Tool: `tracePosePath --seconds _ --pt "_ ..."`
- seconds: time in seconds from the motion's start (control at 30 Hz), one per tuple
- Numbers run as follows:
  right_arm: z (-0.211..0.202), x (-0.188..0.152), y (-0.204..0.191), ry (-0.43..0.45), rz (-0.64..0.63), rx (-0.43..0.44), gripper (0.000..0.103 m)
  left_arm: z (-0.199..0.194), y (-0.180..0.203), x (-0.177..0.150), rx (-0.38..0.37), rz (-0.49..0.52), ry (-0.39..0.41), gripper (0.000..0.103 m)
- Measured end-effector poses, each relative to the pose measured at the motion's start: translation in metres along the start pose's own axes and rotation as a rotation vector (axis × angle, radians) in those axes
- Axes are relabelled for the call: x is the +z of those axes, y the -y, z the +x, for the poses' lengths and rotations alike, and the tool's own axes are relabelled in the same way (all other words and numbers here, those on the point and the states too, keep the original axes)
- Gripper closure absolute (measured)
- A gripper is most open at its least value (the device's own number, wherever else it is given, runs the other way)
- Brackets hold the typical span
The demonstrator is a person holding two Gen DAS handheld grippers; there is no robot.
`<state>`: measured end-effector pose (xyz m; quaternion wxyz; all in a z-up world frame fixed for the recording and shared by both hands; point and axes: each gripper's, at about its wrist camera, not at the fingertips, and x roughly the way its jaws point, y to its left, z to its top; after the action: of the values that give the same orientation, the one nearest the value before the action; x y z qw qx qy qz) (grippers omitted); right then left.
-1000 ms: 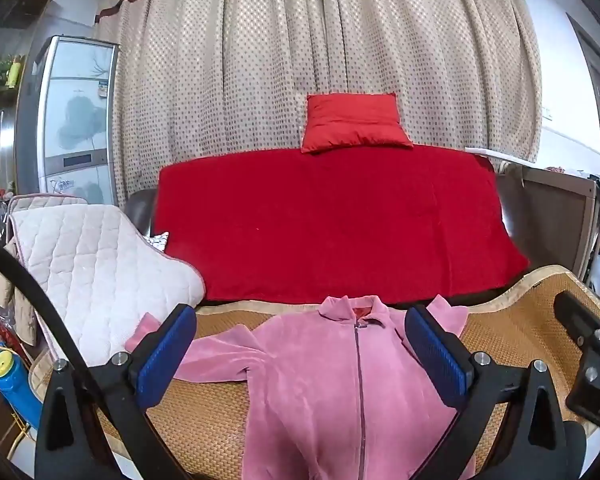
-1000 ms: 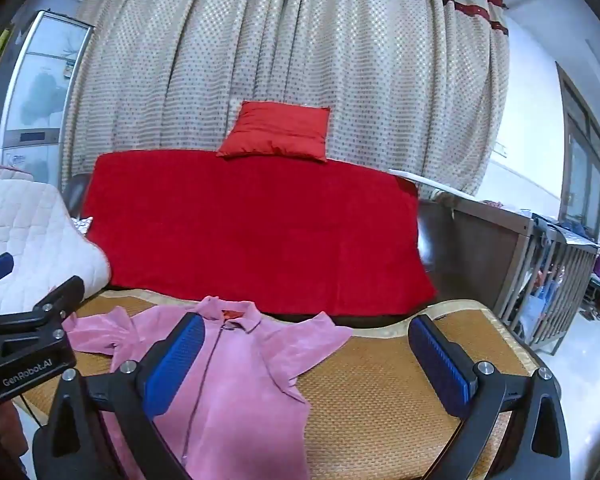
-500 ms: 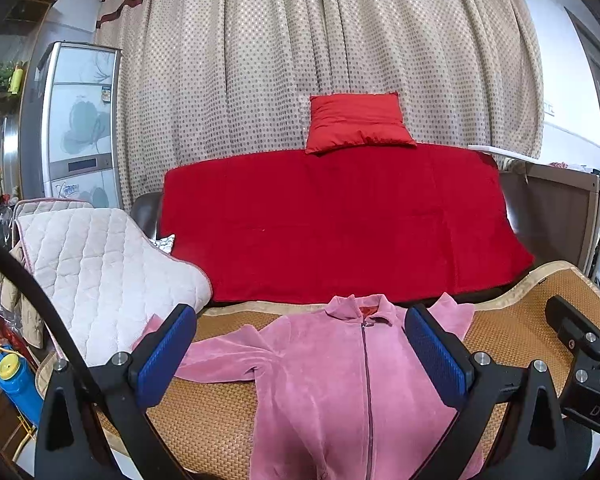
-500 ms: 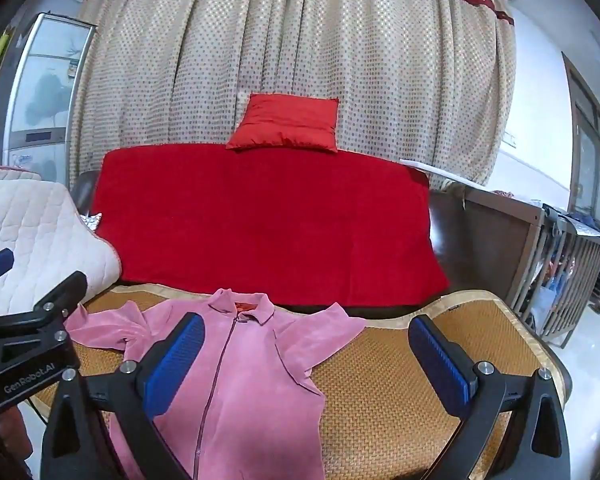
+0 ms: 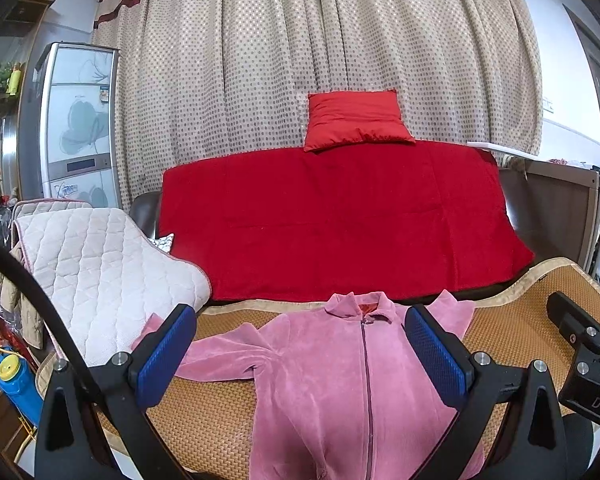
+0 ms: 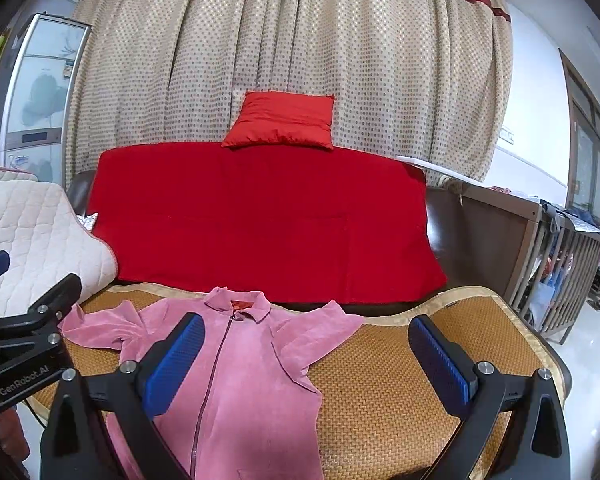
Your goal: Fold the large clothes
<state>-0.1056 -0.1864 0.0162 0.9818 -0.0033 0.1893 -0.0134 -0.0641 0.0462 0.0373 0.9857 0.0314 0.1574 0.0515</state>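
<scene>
A: Left wrist view. Pink zip jacket lies flat, front up, on the woven mat, lower centre of frame. Collar points toward the red-covered sofa. Zip closed as far as it shows.

B: Hem?

A: Cut off by the bottom edge. One sleeve runs out toward lower left; its cuff goes behind the blue pad of the left gripper. The other sleeve is partly hidden behind the opposite pad.

B: Fingers?

A: Spread wide, nothing between them, above the jacket and not touching it. Part of the other tool sits at the right edge, lettering cut off.

B: Right wrist view?

A: Right gripper also wide apart and empty. Jacket sits lower left of frame; one pad overlaps its chest area, the other hangs over bare mat. The sleeve toward centre frame lies angled over the mat. The far sleeve end is tucked behind the black body of the left tool at the left edge.

B: Background?

A: Red cushion on top of the sofa back, dotted curtain behind. Quilted white pad at left. Items on the right-hand rack are too small to make out.
</scene>
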Motion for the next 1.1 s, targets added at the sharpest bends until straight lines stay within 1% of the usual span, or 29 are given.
tracePosePath --seconds 0.73,0.8,0.9,0.97,1.03,1.1 --pt "0.007 -0.001 0.002 -0.021 -0.010 -0.015 0.000 0.007 0.006 -0.002 -0.004 0.006 -0.017 0.000" --pt "0.014 0.000 0.005 -0.035 -0.010 -0.006 0.000 0.021 0.006 -0.004 -0.027 0.009 -0.044 0.000" --pt "0.039 -0.001 0.021 -0.072 0.026 0.044 0.000 0.061 0.004 -0.011 -0.074 0.020 -0.140 0.000" --pt "0.072 -0.004 0.045 -0.129 0.090 0.118 0.000 0.096 0.001 -0.023 -0.099 0.006 -0.214 0.000" --pt "0.109 -0.009 0.070 -0.186 0.164 0.182 0.000 0.134 -0.003 -0.040 -0.095 -0.019 -0.296 0.000" --pt "0.158 -0.022 0.100 -0.252 0.254 0.251 0.000 0.170 -0.007 -0.057 -0.088 -0.042 -0.349 0.000"
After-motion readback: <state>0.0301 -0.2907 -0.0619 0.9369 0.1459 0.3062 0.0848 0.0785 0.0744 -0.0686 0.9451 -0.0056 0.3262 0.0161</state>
